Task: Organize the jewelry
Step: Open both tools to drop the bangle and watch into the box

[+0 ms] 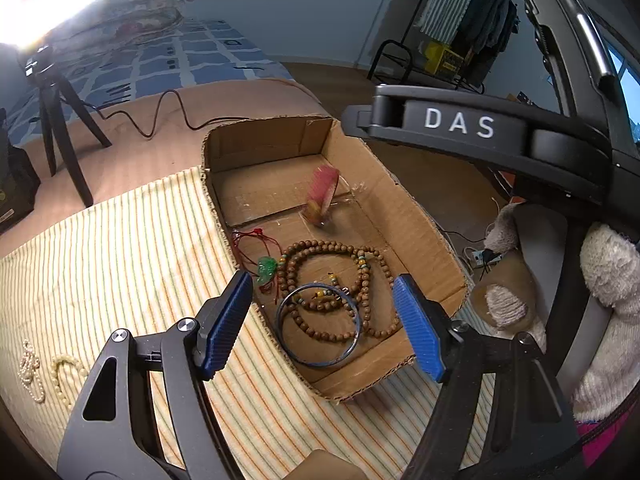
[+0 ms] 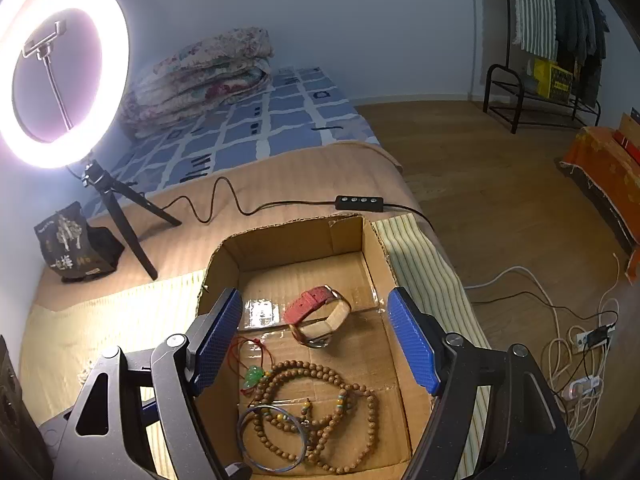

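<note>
Pearls [image 1: 32, 372] lie on the striped cloth, far off to the left of our left hand-held gripper [image 1: 320, 324], the nearer one; both hand-held grippers gape apart, holding nothing.

My left hand-held gripper [image 1: 322, 322] and my right hand-held gripper [image 2: 314, 344] both hang over the cardboard box [image 2: 376, 252] with nothing between their spread pads. The box top is clear from above; its low walls bar any sideways approach. Inside, the near end is crowded by the wooden bead strand [image 2: 340, 420], the blue bangle [image 1: 320, 326] and the green pendant [image 1: 267, 269]. The red-strapped watch [image 2: 320, 314] stands mid-floor, with bare cardboard behind it. The striped cloth [image 1: 120, 264] left of the box lies open, except for pearl strands [image 1: 32, 372] at its near edge.
</note>
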